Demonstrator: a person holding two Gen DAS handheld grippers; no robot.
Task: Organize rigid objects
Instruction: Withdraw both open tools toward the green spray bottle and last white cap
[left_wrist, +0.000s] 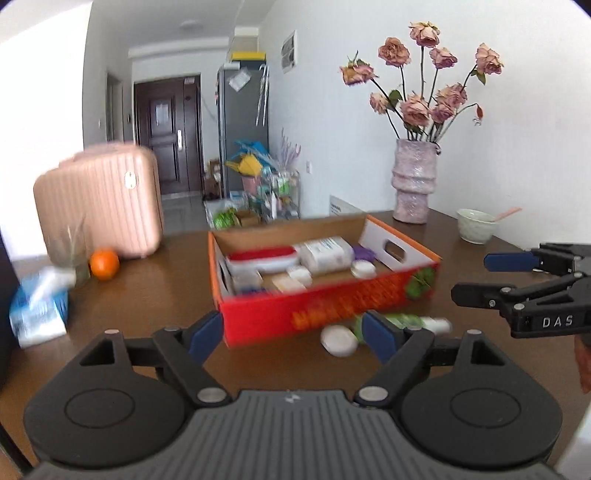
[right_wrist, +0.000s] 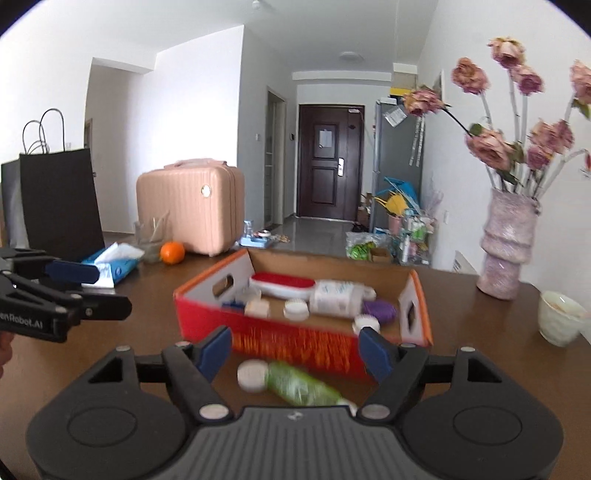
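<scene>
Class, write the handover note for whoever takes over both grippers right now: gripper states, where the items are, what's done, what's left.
Left gripper: open, empty.
Right gripper: open, empty, poised over the green bottle.
Cardboard box on the table already holds several containers, including a red-lidded case and a white bottle.
Left: the green bottle and a small white jar lie on the table before the box; both probably go in.

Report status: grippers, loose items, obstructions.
Left gripper open, empty. Right gripper open, empty. Green bottle and white jar on table outside red box. Nothing blocking.
</scene>
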